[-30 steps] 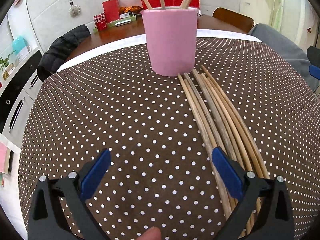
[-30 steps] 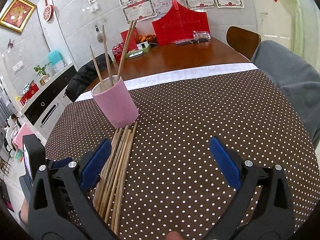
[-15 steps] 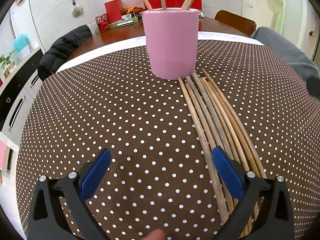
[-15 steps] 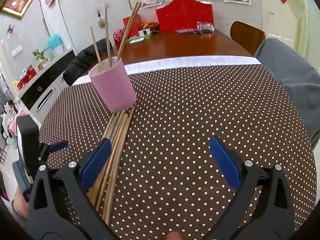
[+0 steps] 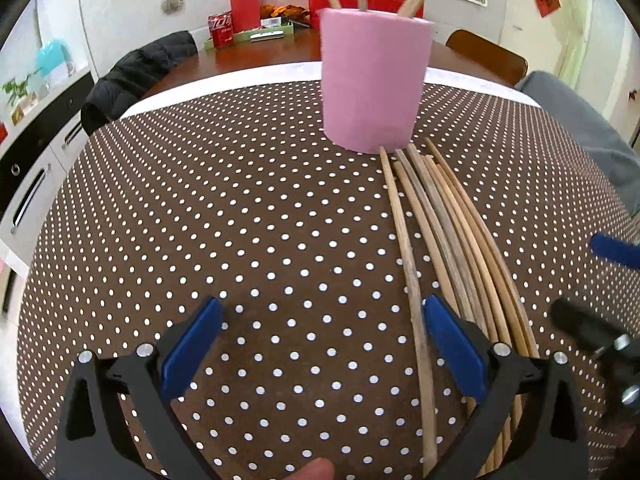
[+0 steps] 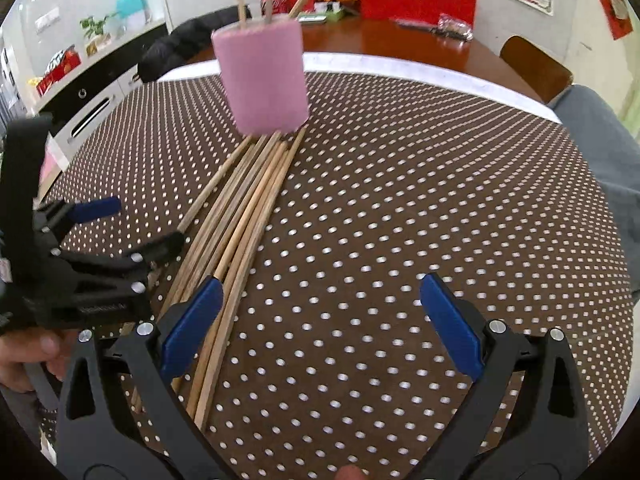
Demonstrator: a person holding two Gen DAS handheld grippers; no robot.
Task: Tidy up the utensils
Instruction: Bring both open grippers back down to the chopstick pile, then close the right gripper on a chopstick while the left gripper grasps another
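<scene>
A pink cup [image 5: 376, 80] stands on the dotted brown tablecloth [image 5: 240, 220] with three chopsticks upright in it. It also shows in the right wrist view [image 6: 262, 76]. A bundle of several wooden chopsticks [image 5: 448, 240] lies flat in front of the cup, running toward me; it shows in the right wrist view too [image 6: 240, 216]. My left gripper [image 5: 324, 344] is open and empty, low over the cloth, its right finger over the near ends of the bundle. My right gripper [image 6: 320, 320] is open and empty, its left finger over the bundle's right edge.
A wooden table surface [image 6: 400, 40] lies beyond the cloth with red boxes and small items. A black jacket [image 5: 136, 76] hangs on a chair at the back left. A person's grey-clad leg [image 6: 600, 140] is at the right edge. Cabinets [image 5: 32, 160] stand at left.
Both grippers have moved closer to the chopstick bundle and lower toward the cloth. The right gripper has swung left, and each gripper now appears in the other's view.
</scene>
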